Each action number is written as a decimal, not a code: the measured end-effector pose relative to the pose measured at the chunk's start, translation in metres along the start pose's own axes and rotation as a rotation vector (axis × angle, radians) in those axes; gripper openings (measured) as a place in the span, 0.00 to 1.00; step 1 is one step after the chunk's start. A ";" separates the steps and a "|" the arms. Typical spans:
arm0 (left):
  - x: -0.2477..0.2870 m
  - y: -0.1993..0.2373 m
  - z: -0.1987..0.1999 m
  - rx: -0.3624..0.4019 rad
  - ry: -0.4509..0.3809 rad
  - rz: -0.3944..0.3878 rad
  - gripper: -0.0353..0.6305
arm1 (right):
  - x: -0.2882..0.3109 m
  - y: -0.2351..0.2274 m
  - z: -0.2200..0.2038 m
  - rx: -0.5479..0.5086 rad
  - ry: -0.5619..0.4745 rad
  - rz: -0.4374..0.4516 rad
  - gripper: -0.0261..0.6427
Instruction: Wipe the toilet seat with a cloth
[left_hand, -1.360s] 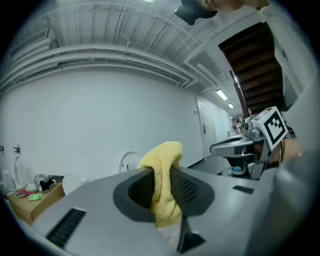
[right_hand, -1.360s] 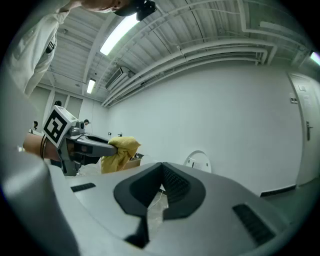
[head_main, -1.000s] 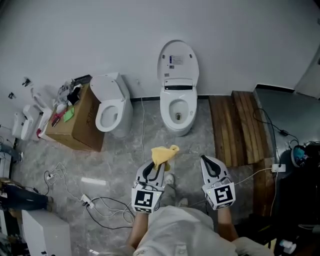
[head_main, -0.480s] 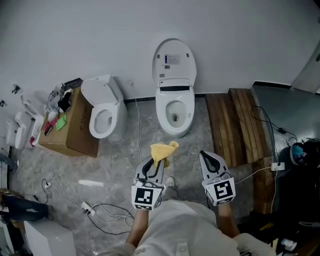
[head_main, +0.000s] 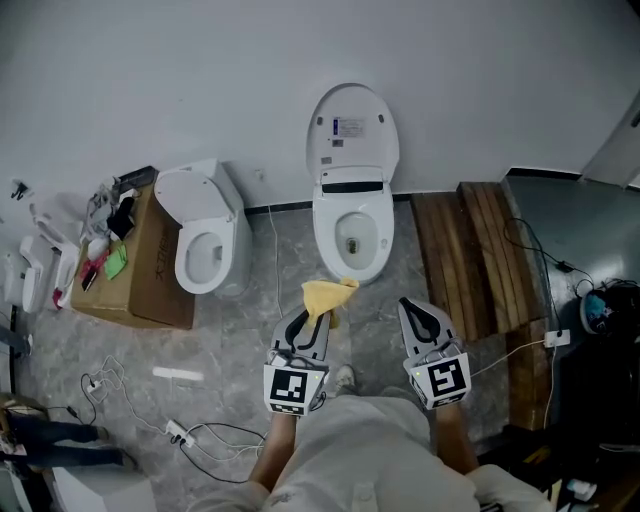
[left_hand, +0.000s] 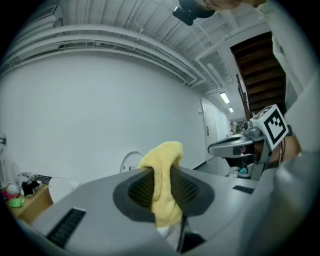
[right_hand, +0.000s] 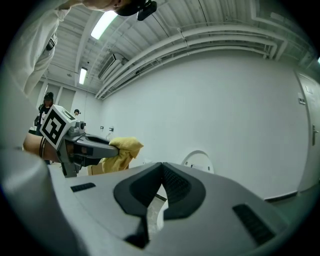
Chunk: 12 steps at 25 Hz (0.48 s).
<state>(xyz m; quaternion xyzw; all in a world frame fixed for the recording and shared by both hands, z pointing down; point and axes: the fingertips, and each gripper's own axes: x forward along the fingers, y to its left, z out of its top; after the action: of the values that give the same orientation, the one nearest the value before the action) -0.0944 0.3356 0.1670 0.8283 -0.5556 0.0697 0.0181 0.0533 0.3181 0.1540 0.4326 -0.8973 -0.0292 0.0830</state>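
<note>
Yellow cloth (head_main: 326, 297) is pinched in the left gripper (head_main: 316, 320). The jaws are clamped on its middle, so a fat tuft sticks out past the tips and the rest hangs underneath. The right gripper (head_main: 410, 310) has its jaws pressed together on nothing, so it's just along for the ride.

What changed over the last second isn't the grip, which looks the same, but the framing. The toilet (head_main: 352, 262) has slid down the head view toward the grippers. The second toilet (head_main: 205, 250) and the box (head_main: 150, 270) have drifted off to the left. A second ago there was a clear strip of floor between the cloth and the front of the bowl. Now the cloth's tip overlaps that front edge in the head view. My read is the person has stepped in and squared up to the toilet, so this is the approach and no wiping has begun.

The seat (head_main: 328, 225) is down on the bowl with the lid (head_main: 352, 130) up against the wall, straight ahead of the left gripper and a touch to its right. I reckon the overlap is only the steep camera angle. The left gripper view shows the cloth up in the air with the lid small behind it, so it's not touching the seat. It'll need to go forward and down to land on the rim.
</note>
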 end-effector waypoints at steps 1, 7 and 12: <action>0.004 0.005 -0.001 -0.002 0.001 -0.006 0.18 | 0.006 0.000 0.002 -0.005 0.001 -0.002 0.05; 0.032 0.035 -0.006 -0.018 0.008 -0.027 0.18 | 0.039 -0.005 -0.002 -0.001 0.021 -0.026 0.05; 0.060 0.046 -0.007 -0.016 0.010 -0.047 0.18 | 0.060 -0.021 -0.013 0.014 0.052 -0.046 0.05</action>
<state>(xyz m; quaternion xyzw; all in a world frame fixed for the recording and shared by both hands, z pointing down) -0.1148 0.2641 0.1798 0.8406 -0.5364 0.0688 0.0290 0.0354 0.2584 0.1718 0.4544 -0.8848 -0.0133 0.1025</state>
